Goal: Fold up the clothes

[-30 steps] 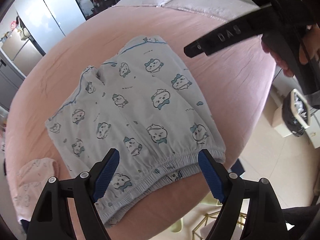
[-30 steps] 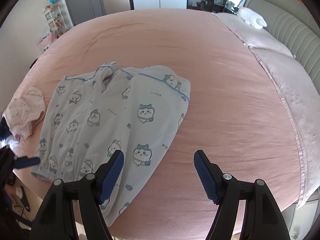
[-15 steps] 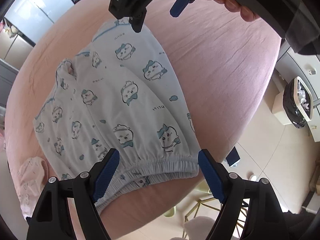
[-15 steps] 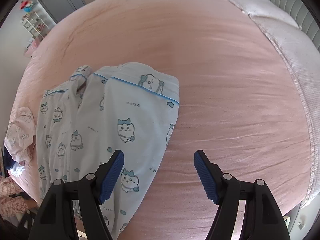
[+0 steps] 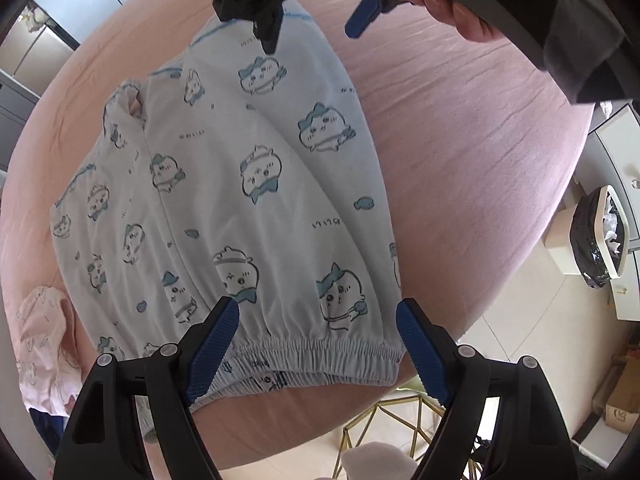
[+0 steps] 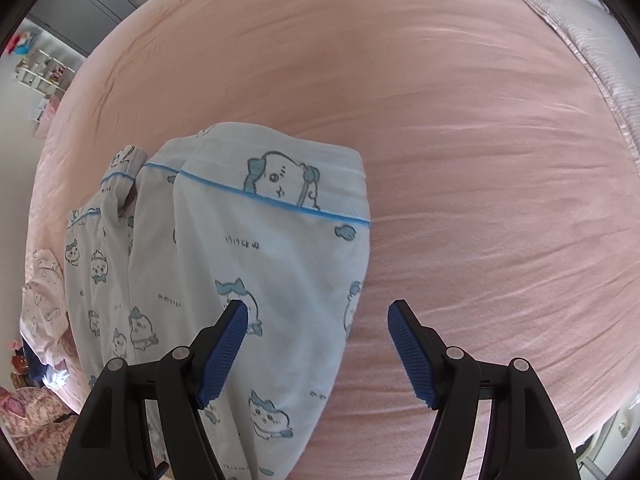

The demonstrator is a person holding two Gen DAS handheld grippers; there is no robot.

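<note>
Pale blue cotton, printed all over with little cartoon animals: the pyjama trousers (image 5: pixel 240 208) lie folded lengthwise on the pink bed (image 5: pixel 460 152), waistband at the near edge, cuffs pointing up the mattress. The left gripper (image 5: pixel 318 344) hangs over that elastic waistband (image 5: pixel 320 350), pointing down, jaws spread wide on either side of it and gripping nothing. Up at the far end, the right gripper (image 6: pixel 318 344) hovers above the leg, its jaws also well apart and empty, one blue pad (image 6: pixel 222 354) over the fabric, the other over bare sheet. From the left camera a hand (image 5: pixel 448 6) shows on the right tool's handle. A pink garment (image 5: pixel 40 344) sits just beside the trousers.
</note>
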